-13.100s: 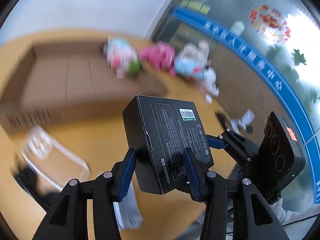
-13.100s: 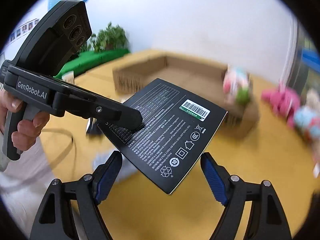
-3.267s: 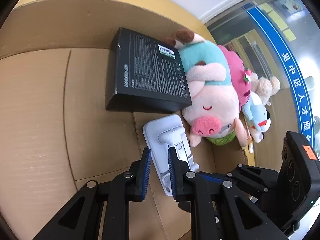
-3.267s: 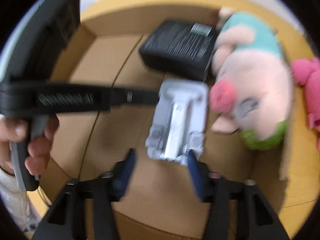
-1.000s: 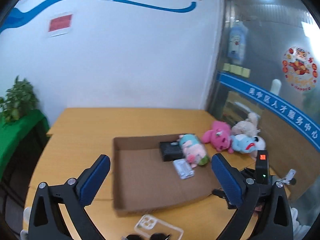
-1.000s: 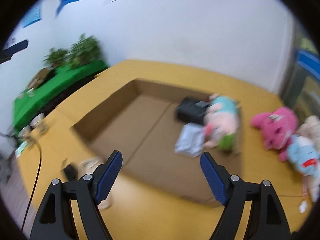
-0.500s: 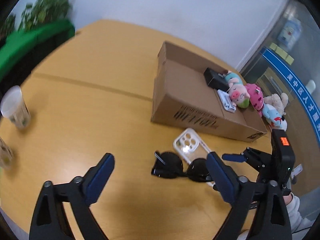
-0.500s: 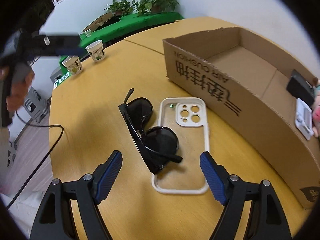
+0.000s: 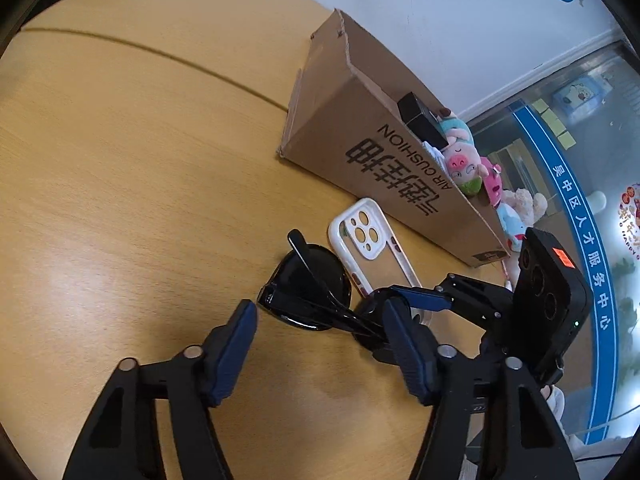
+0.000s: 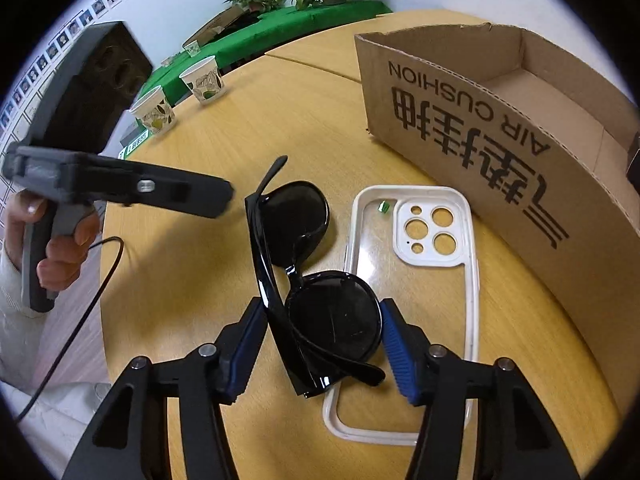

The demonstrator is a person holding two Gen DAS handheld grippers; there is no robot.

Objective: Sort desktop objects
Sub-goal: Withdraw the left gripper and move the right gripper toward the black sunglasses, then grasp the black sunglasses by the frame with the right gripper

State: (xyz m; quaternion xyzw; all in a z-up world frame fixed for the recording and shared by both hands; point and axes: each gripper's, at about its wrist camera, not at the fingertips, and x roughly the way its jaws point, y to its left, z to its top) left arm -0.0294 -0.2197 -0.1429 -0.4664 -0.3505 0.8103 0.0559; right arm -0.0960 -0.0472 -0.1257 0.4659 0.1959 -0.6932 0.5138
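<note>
Black folded sunglasses [image 10: 304, 264] lie on the wooden table, partly on a clear white-rimmed phone case [image 10: 416, 264]. My right gripper [image 10: 322, 316] straddles the near lens; its jaws are closing, and the pads [image 10: 394, 344] touch the lens rim and the folded temple. Seen from the right wrist, my left gripper [image 10: 218, 200] hangs left of the far lens, apart from it. In the left wrist view my left gripper [image 9: 320, 314] has its jaws closing. The sunglasses [image 9: 308, 292] show between its fingertips untouched, with the phone case [image 9: 368, 240] beyond them.
A cardboard box [image 9: 360, 148] stands beyond the case, holding a black box [image 9: 420, 120] and a plush pig [image 9: 460, 160]; more plush toys [image 9: 516, 204] lie past it. Two paper cups [image 10: 180, 92] stand far left, and a black cable [image 10: 88, 304] runs off the near edge.
Both grippers have come down to the table and their jaws have narrowed. My right gripper, wide above the sunglasses before, now brackets the near lens.
</note>
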